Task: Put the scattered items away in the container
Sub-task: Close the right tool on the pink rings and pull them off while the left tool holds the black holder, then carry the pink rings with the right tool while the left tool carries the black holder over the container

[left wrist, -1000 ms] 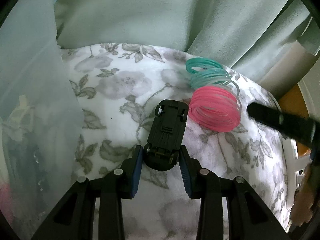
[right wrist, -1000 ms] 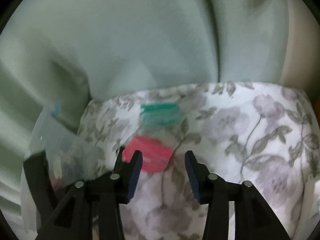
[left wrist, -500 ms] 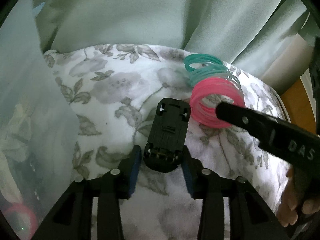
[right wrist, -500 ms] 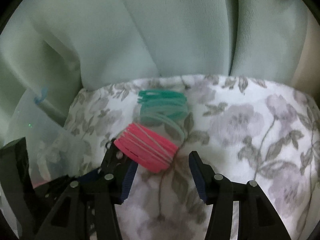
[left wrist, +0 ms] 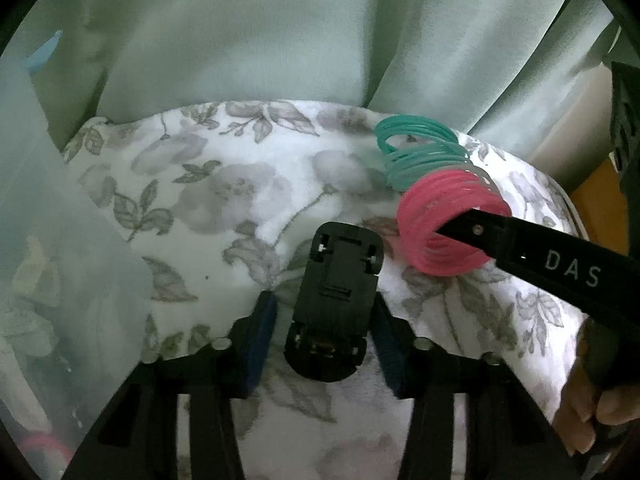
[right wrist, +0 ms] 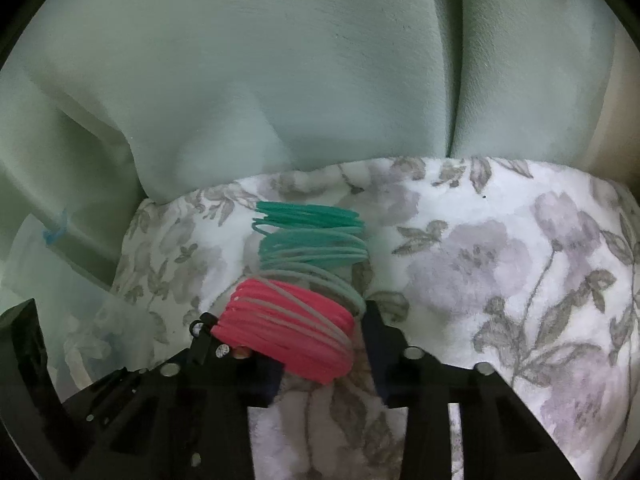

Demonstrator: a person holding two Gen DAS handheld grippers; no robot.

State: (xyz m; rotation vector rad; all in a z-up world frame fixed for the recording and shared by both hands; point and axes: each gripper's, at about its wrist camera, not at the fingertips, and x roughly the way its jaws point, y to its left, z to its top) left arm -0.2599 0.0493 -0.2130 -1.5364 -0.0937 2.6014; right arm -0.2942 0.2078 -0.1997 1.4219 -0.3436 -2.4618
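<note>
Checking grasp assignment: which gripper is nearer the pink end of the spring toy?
Right. The right gripper straddles the spring toy at its pink end. The left gripper sits apart, around the black toy car.

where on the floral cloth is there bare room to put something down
Bare cloth lies left of the toy car, up to the clear container, and right of the spring toy in the right wrist view. Crowded: around the car, spring and both grippers.
</note>
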